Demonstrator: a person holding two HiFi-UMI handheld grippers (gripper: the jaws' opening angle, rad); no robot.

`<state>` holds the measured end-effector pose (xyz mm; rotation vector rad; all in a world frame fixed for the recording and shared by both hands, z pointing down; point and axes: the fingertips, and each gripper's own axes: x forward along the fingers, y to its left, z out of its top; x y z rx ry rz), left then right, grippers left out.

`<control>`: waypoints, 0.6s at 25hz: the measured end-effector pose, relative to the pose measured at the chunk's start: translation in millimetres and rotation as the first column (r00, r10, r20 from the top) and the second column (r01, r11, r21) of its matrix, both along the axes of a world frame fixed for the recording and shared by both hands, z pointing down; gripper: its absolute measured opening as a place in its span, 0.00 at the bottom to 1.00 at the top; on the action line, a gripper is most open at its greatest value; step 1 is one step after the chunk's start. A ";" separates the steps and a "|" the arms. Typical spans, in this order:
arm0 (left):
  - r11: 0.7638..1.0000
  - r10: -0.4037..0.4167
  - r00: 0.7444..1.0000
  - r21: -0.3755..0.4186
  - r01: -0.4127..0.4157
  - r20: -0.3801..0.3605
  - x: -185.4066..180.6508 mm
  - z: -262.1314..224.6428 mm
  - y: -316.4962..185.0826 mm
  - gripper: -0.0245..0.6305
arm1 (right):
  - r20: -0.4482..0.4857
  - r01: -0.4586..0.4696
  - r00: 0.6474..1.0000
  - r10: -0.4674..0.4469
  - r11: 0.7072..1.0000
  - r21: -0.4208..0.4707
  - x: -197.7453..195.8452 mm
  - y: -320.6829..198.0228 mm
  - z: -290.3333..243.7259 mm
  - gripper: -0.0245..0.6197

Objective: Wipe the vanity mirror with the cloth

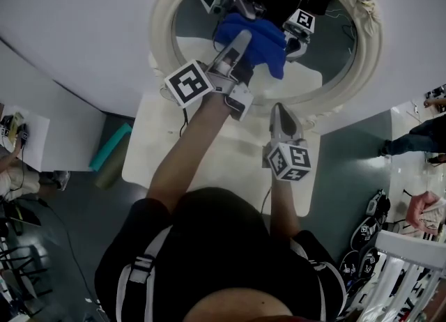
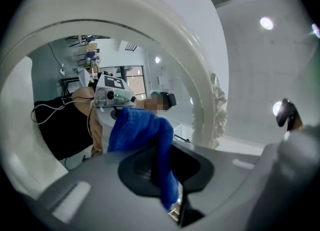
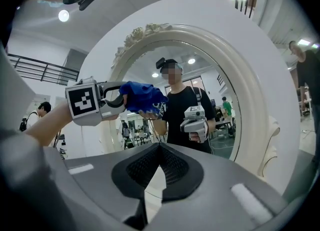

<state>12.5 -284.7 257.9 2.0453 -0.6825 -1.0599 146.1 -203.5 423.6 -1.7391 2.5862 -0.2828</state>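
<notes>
Blue cloth (image 1: 261,42) against vanity mirror (image 1: 334,52), pinched in left gripper (image 1: 244,36); right gripper (image 1: 279,110) pressed together, empty.

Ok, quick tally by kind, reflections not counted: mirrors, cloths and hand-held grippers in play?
Vanity mirror: 1
Blue cloth: 1
Hand-held grippers: 2 (left hand-held gripper, right hand-held gripper)
Total: 4

You can read no words, brands or numbers; your left gripper (image 1: 240,40) and right gripper (image 1: 278,109) carry only patterned square markers (image 1: 188,82).
</notes>
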 end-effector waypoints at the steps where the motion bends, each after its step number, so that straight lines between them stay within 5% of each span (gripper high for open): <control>1: 1.000 0.002 1.000 0.015 -0.002 0.000 3.5 -6.6 0.8 0.10 | 0.001 0.000 1.000 0.000 1.000 0.001 3.0 1.2 0.4 0.04; 15: 0.995 0.036 0.999 0.090 -0.033 -0.041 18.0 -70.9 2.6 0.10 | 0.014 -0.025 1.000 0.025 1.000 0.004 18.3 10.0 -4.8 0.04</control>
